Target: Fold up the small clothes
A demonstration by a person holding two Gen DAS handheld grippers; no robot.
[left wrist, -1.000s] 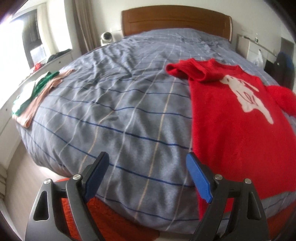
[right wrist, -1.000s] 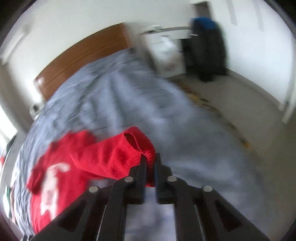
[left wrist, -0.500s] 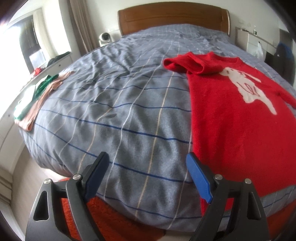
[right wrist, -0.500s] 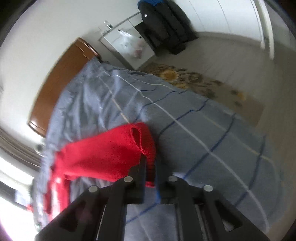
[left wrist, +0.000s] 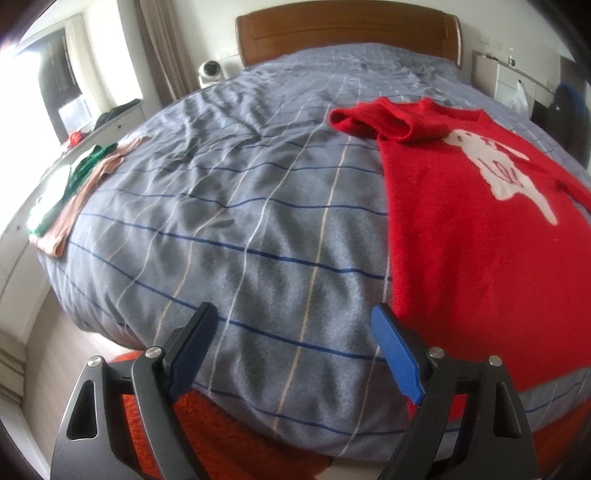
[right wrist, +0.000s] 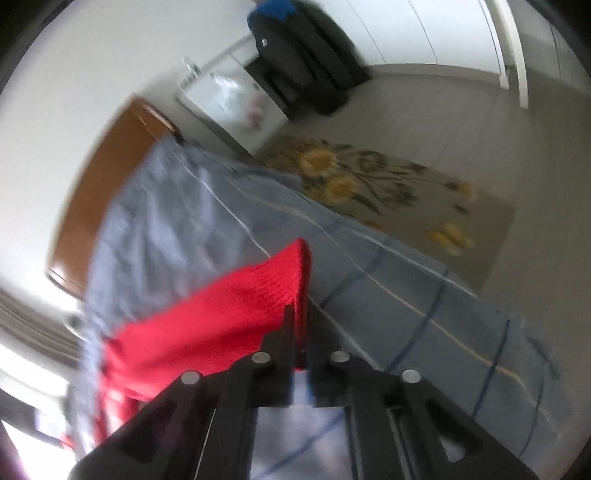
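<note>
A red sweater [left wrist: 472, 229] with a white animal figure lies flat on the right side of the grey-blue checked bed [left wrist: 258, 206]; its left sleeve is bunched near the top. My left gripper [left wrist: 295, 332] is open and empty, hovering over the bed's near edge just left of the sweater's hem. My right gripper [right wrist: 301, 317] is shut on the cuff of the sweater's right sleeve [right wrist: 236, 306] and holds it stretched out above the bed's right side.
Folded green, white and pink clothes [left wrist: 70, 188] lie at the bed's left edge. A wooden headboard [left wrist: 347, 29] is at the back. A white nightstand [right wrist: 229, 99], dark luggage [right wrist: 306, 55] and a sunflower rug [right wrist: 369, 184] are to the right. An orange rug [left wrist: 207, 424] lies below.
My right gripper has pulled the sleeve cuff outward to the right, so the sleeve is now stretched flat. My left gripper has drifted slightly, staying open.
</note>
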